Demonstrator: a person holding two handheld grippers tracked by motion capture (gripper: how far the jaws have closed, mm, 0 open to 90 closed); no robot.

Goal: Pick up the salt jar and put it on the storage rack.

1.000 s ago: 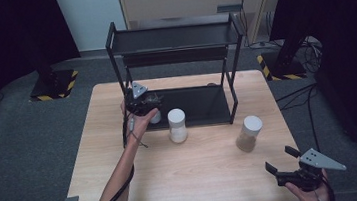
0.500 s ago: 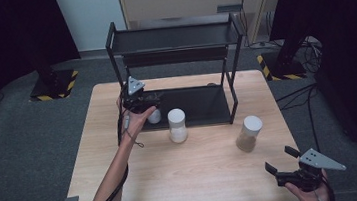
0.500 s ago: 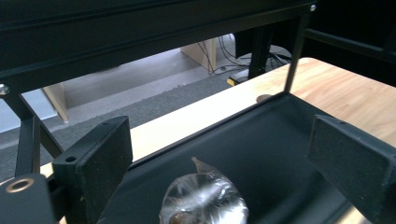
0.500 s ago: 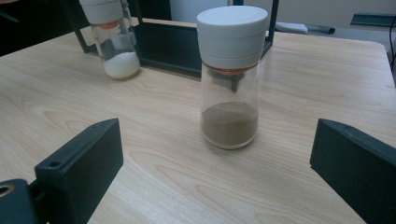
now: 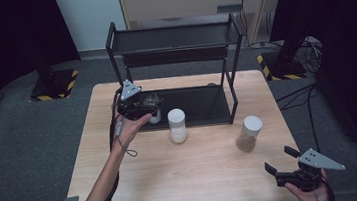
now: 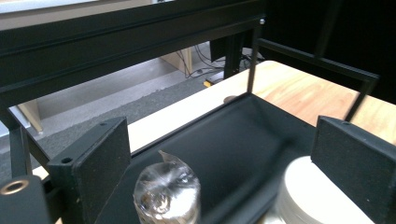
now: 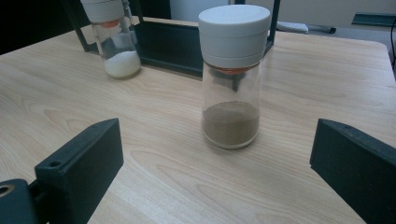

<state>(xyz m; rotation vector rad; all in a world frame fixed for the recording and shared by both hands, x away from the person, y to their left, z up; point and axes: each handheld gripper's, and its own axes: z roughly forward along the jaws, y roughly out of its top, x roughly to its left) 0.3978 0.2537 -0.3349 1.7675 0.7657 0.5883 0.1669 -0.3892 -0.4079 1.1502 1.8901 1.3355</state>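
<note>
Your left hand-held gripper (image 5: 152, 102) hovers at the near left corner of the black rack's (image 5: 174, 35) bottom shelf, and its jaws have just been opening; they now stand wide apart with no pad pressing on anything. Directly below and between those jaws, in the left gripper view, sits a small clear jar (image 6: 167, 193) with a glassy, faceted top, free of both pads. Just off the right-hand jaw lies the white lid of the salt shaker (image 5: 177, 125), which stands on the desk (image 5: 204, 173) right in front of the rack's shelf. Your right hand-held gripper (image 5: 279, 160) rests low near the front right edge of the desk, its jaws spread wide and holding nothing. Straight ahead of it, well clear of both jaws, stands the brown-spice shaker (image 7: 232, 77), upright with a white cap, and farther off to that gripper's left is the salt shaker.
</note>
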